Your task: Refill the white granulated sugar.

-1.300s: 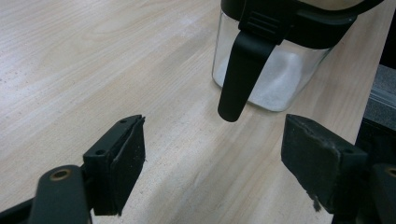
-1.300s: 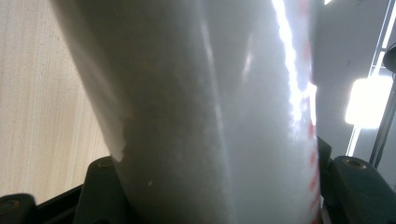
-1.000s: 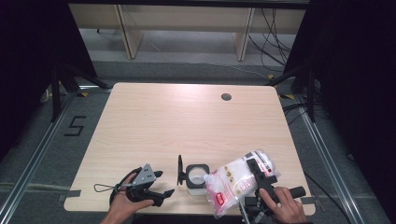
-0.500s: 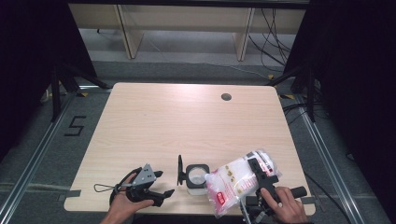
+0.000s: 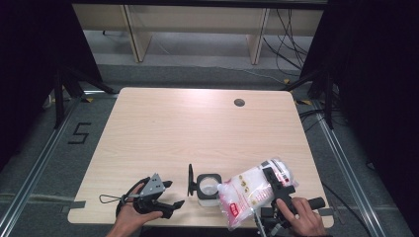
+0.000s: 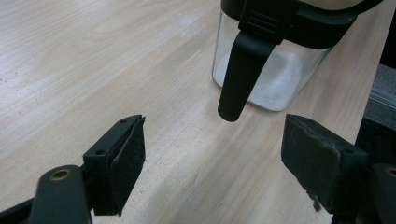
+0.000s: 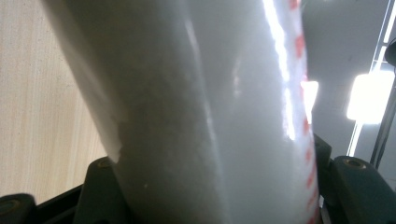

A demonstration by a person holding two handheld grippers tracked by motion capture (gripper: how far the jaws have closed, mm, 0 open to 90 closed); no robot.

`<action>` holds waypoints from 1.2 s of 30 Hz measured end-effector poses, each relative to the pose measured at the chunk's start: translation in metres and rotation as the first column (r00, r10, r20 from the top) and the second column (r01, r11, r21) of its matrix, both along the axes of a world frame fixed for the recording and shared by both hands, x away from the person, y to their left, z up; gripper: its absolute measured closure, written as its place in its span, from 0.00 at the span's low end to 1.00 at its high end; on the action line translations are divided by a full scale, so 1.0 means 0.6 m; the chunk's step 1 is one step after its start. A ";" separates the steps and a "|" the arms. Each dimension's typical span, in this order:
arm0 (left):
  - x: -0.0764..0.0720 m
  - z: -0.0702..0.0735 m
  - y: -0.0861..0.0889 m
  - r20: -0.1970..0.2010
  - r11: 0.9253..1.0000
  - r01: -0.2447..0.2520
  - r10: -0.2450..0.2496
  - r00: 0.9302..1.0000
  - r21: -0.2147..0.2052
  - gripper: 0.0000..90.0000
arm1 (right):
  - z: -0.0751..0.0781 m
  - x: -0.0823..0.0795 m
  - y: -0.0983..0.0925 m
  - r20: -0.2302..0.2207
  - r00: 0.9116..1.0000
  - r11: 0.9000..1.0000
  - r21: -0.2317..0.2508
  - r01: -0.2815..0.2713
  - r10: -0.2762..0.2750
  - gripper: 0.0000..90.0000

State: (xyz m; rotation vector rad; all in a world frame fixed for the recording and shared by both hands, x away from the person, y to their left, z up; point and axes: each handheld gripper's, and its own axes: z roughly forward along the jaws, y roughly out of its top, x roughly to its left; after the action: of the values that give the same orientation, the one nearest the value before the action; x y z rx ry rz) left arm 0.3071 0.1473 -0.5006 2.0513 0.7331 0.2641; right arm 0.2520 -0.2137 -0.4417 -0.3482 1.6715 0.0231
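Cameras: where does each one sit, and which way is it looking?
High view: above the table's near side, looking forward and down; both hands, left gripper, right gripper.
Left gripper view: on the left gripper, looking between its open jaws at the jar.
Right gripper view: on the right gripper, looking along its jaws, clamped on the bag.
Shared: jar and bag also show from above.

light wood table (image 5: 197,128), round cable hole (image 5: 239,102) near far edge; clear jar (image 5: 208,186) with white powder near front edge.
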 end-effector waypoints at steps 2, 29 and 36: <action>0.000 0.000 0.001 0.001 1.000 0.001 -0.001 1.000 0.008 0.24 | -0.001 0.000 -0.001 -0.006 1.000 1.000 0.012 0.007 -0.007 0.45; 0.000 0.000 0.000 0.000 1.000 0.000 0.000 1.000 0.001 0.24 | -0.003 -0.004 -0.005 -0.028 0.999 0.999 0.039 0.038 -0.037 0.45; 0.000 0.000 0.000 0.000 1.000 0.000 0.000 1.000 0.000 0.24 | -0.004 -0.003 -0.005 -0.020 0.999 0.998 0.060 0.028 -0.027 0.45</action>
State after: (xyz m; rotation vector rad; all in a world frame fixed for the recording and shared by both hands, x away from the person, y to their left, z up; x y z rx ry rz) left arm 0.3071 0.1475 -0.5005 2.0513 0.7333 0.2639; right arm 0.2499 -0.2165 -0.4441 -0.2804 1.6902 0.0567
